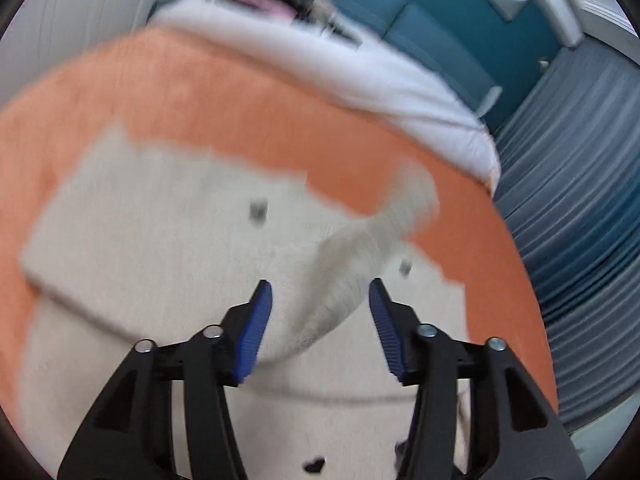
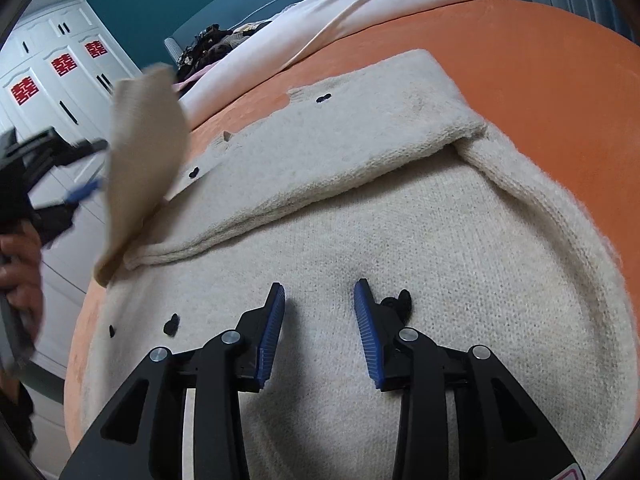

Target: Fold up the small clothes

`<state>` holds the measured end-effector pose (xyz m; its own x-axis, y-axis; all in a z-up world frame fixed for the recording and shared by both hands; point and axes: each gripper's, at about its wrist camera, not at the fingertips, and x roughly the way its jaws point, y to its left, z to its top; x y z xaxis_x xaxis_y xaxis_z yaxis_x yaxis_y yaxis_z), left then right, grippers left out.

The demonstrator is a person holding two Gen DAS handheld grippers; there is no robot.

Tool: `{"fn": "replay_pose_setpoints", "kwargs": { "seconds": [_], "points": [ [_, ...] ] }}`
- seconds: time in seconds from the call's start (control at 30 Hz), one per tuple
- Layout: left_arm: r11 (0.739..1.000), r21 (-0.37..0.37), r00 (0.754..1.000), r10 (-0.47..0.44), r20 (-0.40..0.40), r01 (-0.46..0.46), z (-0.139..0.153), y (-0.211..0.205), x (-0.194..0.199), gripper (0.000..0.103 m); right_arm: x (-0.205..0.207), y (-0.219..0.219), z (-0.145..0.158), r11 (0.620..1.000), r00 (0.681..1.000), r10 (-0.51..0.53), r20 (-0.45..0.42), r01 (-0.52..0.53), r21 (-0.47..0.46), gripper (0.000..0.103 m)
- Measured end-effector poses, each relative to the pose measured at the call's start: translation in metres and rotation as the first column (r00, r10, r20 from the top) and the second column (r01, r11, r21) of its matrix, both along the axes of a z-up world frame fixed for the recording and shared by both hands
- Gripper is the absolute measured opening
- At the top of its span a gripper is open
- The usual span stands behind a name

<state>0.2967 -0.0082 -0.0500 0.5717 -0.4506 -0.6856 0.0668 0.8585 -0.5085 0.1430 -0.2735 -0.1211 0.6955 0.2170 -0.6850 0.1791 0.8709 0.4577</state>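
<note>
A cream knit cardigan [image 2: 400, 216] with small black buttons lies spread on an orange bedspread [image 2: 540, 60]. One side panel is folded over its middle. A sleeve [image 2: 140, 168] stands lifted in the air at the left, blurred. My left gripper [image 1: 320, 296] is open above the cardigan [image 1: 160, 240], with the loose sleeve [image 1: 360, 256] lying between and beyond its fingers, not gripped. It also shows in the right wrist view [image 2: 80, 196], next to the lifted sleeve. My right gripper [image 2: 320, 292] is open and empty just above the cardigan's lower part.
A white duvet [image 2: 380, 4] is bunched along the far side of the bed, with dark clothes [image 2: 212, 48] piled behind it. A teal headboard wall [image 1: 420, 28], grey curtains [image 1: 580, 200] and white wardrobes [image 2: 60, 80] surround the bed.
</note>
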Motion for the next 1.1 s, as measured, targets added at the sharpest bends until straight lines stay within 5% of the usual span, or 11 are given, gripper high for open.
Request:
{"fn": "replay_pose_setpoints", "kwargs": {
  "seconds": [0.1,0.2,0.3,0.53,0.57,0.67,0.7,0.8,0.93,1.0,1.1],
  "points": [
    [0.996,-0.039,0.989,0.078,-0.123,-0.084,-0.043,0.013,-0.026,0.051,0.0,-0.002,0.009,1.0,1.0,-0.009,-0.016,0.009,0.008,0.04],
    [0.971,-0.057,0.967,0.226,-0.121,-0.234,-0.048,0.064,-0.04,0.065,-0.002,0.004,0.038,0.999,0.999,-0.016,0.042,0.018,-0.051,0.058],
    [0.937,-0.051,0.934,0.337,-0.12,-0.345,-0.044,0.116,-0.024,0.067,0.021,0.006,0.06,0.999,0.997,0.006,0.074,-0.003,-0.04,0.066],
    [0.842,-0.206,0.86,0.451,-0.24,-0.499,-0.057,0.179,0.009,0.067,0.118,0.017,0.048,0.997,0.999,-0.013,-0.036,0.015,0.069,0.067],
    [0.832,-0.219,0.853,0.457,-0.251,-0.51,-0.058,0.18,0.009,0.066,0.131,0.021,0.04,0.996,0.997,-0.01,-0.075,0.016,0.084,0.066],
    [0.805,-0.244,0.829,0.463,-0.312,-0.541,-0.066,0.189,0.01,0.044,0.154,0.037,0.03,0.996,0.991,0.023,-0.128,-0.012,0.089,0.009],
    [0.799,-0.239,0.823,0.474,-0.315,-0.551,-0.064,0.19,0.012,0.038,0.159,0.04,0.036,0.996,0.992,0.027,-0.124,-0.016,0.092,0.007],
    [0.807,-0.28,0.852,0.471,-0.227,-0.52,-0.042,0.191,0.012,0.009,0.143,0.041,0.098,0.994,0.994,0.033,0.108,-0.045,0.105,0.006],
    [0.875,-0.216,0.9,0.405,-0.161,-0.433,-0.035,0.169,0.02,0.01,0.101,0.02,0.157,0.999,0.952,0.012,0.307,-0.022,0.028,0.006],
    [0.9,-0.147,0.905,0.383,-0.184,-0.411,-0.05,0.149,0.024,0.01,0.104,0.002,0.126,0.998,0.978,-0.018,0.209,0.029,-0.048,0.006],
    [0.892,-0.115,0.883,0.401,-0.244,-0.437,-0.079,0.136,0.021,0.01,0.118,-0.023,0.035,0.994,0.992,-0.091,-0.085,0.086,-0.065,0.006]
  ]
}}
